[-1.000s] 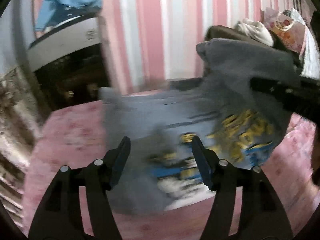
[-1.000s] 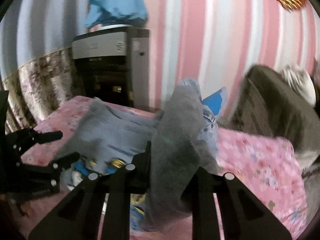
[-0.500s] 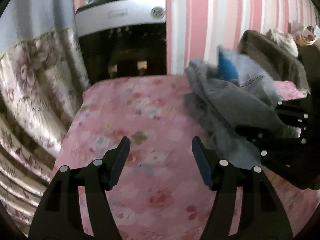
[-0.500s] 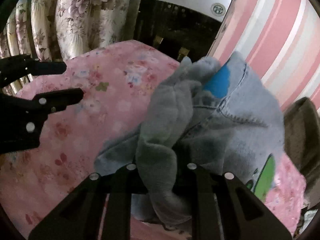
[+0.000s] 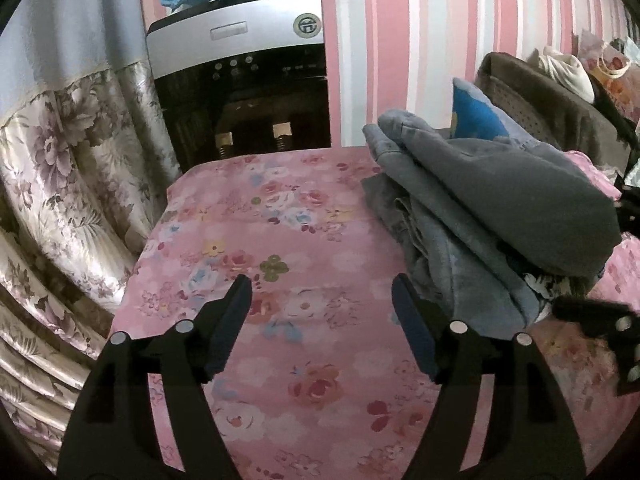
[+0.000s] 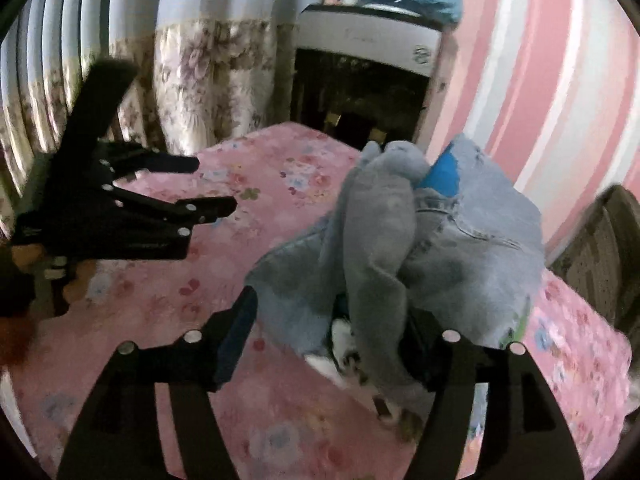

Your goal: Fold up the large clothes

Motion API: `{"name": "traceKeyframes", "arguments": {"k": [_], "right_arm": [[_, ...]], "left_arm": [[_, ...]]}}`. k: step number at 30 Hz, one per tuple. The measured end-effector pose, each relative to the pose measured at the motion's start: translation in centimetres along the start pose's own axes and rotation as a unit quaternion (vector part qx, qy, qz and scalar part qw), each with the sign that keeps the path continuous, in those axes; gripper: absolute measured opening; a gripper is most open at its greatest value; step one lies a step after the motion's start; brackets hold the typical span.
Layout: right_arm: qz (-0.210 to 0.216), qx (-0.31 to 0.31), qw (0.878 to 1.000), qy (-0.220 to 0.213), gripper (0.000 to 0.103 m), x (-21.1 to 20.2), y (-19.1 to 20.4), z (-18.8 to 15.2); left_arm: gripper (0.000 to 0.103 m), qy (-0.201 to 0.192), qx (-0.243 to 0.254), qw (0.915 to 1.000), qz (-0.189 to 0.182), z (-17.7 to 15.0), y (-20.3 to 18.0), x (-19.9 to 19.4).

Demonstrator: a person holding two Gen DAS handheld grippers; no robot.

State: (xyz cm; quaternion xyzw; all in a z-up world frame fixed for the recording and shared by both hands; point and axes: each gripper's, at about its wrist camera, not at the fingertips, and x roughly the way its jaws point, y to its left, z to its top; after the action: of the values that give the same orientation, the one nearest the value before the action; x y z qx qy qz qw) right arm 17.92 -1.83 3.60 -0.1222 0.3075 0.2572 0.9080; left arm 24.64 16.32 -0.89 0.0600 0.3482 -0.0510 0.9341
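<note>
My left hand-held gripper (image 5: 322, 294) is spread wide with nothing between its fingers, hovering over bare pink floral bedspread (image 5: 280, 240). From the right wrist camera I see it (image 6: 214, 184) off to the left, fingers pointing across the bed toward the clothes, clear of the fabric.

My right hand-held gripper (image 6: 330, 312) also stands wide. Its left finger (image 6: 236, 332) is bare; the right finger is mostly hidden behind a hanging fold of the grey sweatshirt (image 6: 400, 240), so the cloth is draped against that side rather than pinched. Whether the fabric actually touches the hidden pad, I cannot tell.

The sweatshirt (image 5: 500, 200) sits bunched in a heap on the right part of the bed, a blue patch (image 5: 476, 114) showing at its top and some white printed fabric peeking from underneath.

Room to move: open bedspread stretches left of the heap. The bed's left edge meets a floral curtain (image 5: 72, 168); its far edge butts against a black and silver appliance (image 5: 240, 80) and the pink striped wall (image 5: 400, 40). A brown chair (image 5: 540, 96) stands beyond the heap on the right.
</note>
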Motion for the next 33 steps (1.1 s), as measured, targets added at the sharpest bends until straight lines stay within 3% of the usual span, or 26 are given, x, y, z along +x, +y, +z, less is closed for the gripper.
{"name": "traceKeyframes", "arguments": {"k": [6, 11, 21, 27, 32, 33], "right_arm": [[0.021, 0.031, 0.999, -0.034, 0.076, -4.0, -1.5, -1.4], [0.001, 0.057, 0.997, -0.054, 0.076, -6.8, -3.8, -2.6], [-0.078, 0.145, 0.985, -0.050, 0.076, -6.7, -11.3, -4.8], [-0.080, 0.177, 0.980, -0.054, 0.076, -5.7, -13.6, -5.1], [-0.069, 0.190, 0.978, -0.041, 0.075, -4.0, -14.2, -5.6], [-0.063, 0.194, 0.978, -0.035, 0.074, -3.5, -14.4, -5.8]], "left_arm": [[0.074, 0.001, 0.006, 1.0000, -0.001, 0.5, -1.1, -0.1], [0.074, -0.006, 0.011, 0.9999, -0.007, 0.9, -2.2, -1.1], [0.078, -0.026, 0.024, 0.9990, -0.028, 3.3, -5.9, -3.4], [0.081, -0.036, 0.008, 0.9972, -0.065, 6.4, -8.5, -4.4], [0.081, -0.008, 0.026, 0.9960, -0.085, 7.6, -11.5, -2.6], [0.072, 0.004, 0.035, 0.9954, -0.089, 7.4, -12.2, -1.8]]}}
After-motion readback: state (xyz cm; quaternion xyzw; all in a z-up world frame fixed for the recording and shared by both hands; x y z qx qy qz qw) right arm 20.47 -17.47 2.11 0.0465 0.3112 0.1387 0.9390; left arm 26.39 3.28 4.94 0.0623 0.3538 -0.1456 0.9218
